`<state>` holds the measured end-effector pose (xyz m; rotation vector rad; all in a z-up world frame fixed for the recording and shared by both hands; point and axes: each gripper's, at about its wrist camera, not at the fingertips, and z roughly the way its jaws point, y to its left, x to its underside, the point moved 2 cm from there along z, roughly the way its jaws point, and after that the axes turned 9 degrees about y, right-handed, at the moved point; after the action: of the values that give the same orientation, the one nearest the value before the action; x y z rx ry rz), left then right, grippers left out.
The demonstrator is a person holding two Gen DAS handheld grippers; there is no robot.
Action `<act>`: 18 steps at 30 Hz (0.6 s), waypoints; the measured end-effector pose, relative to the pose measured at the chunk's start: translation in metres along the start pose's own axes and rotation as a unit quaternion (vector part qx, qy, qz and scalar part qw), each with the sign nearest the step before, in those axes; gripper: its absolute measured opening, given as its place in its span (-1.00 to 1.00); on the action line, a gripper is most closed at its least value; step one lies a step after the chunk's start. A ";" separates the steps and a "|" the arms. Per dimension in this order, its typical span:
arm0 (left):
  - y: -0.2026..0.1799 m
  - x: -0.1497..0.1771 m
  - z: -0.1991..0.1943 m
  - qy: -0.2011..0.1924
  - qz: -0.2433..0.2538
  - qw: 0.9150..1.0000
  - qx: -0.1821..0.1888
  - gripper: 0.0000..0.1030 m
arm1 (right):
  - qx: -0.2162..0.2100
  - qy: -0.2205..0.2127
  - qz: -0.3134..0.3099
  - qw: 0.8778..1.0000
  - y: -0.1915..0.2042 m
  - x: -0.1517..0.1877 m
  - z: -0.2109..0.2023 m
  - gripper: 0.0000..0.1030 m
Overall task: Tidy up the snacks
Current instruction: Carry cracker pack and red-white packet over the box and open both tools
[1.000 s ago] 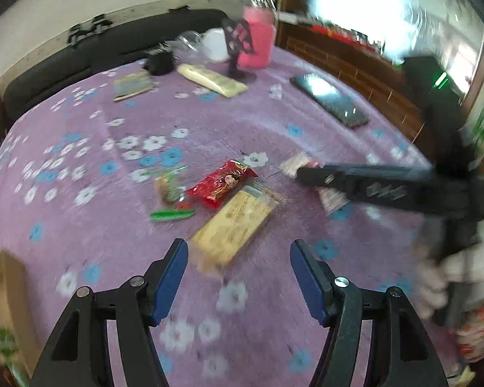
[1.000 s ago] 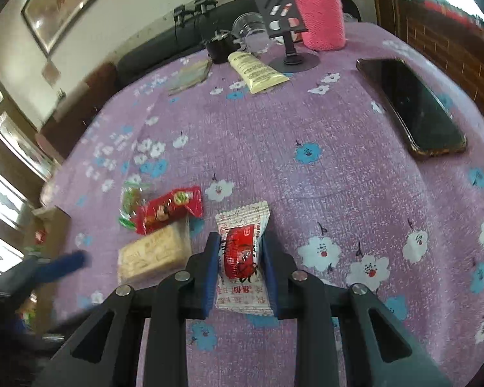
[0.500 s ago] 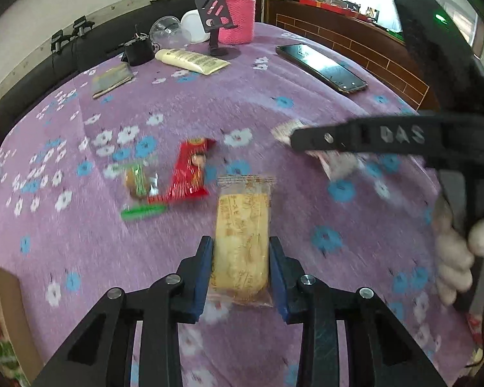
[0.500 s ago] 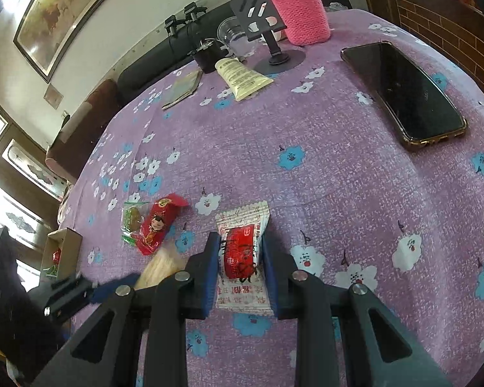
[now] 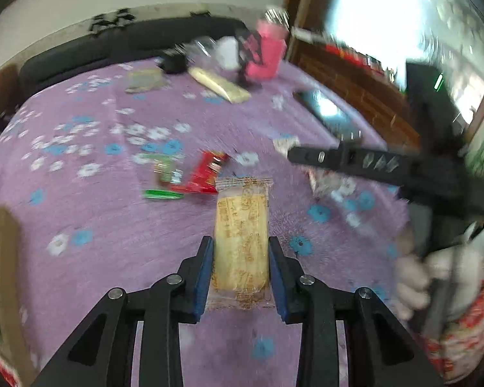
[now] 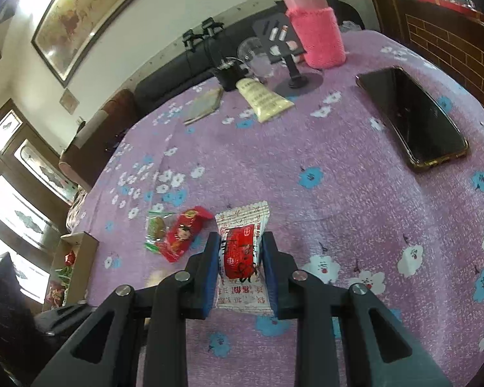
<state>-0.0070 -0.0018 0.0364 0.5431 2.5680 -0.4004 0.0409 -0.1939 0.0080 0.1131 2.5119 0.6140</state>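
My left gripper (image 5: 241, 254) is shut on a yellow biscuit packet (image 5: 242, 235) and holds it above the purple flowered tablecloth (image 5: 113, 225). My right gripper (image 6: 241, 251) is shut on a white-and-red snack packet (image 6: 243, 254), also lifted; it shows blurred in the left wrist view (image 5: 319, 154). A red snack packet (image 6: 184, 233) and a green-edged candy packet (image 6: 155, 230) lie on the cloth to the left, also in the left wrist view (image 5: 206, 174). A cardboard box (image 6: 71, 264) with snacks stands at the table's left edge.
A black phone (image 6: 413, 116) lies at the right. At the back stand a pink-sleeved bottle (image 6: 316, 38), a phone stand (image 6: 293, 77), a cream tube (image 6: 264, 98), a clear cup (image 6: 255, 54) and a small booklet (image 6: 203, 106). A dark sofa (image 6: 177, 74) lies behind.
My left gripper closed on the yellow biscuit packet and lifted it off the cloth. My right gripper rose with the white-and-red packet held throughout.
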 end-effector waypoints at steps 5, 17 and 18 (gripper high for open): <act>0.050 0.035 -0.077 -0.066 -0.087 0.994 -0.011 -0.35 | 0.004 -0.009 -0.023 1.000 0.014 0.005 -0.001 -0.52; 0.188 0.162 -0.183 -0.121 -0.274 0.942 -0.151 -0.34 | -0.027 0.034 -0.103 0.994 0.112 0.040 0.012 -0.52; 0.194 0.168 -0.182 -0.120 -0.281 0.939 -0.155 -0.34 | -0.034 0.039 -0.113 0.992 0.125 0.044 0.013 -0.52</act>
<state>-0.1276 0.2870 0.0685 -0.3463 2.4386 -0.2180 0.0052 -0.0684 0.0325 -0.2206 2.5280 0.6194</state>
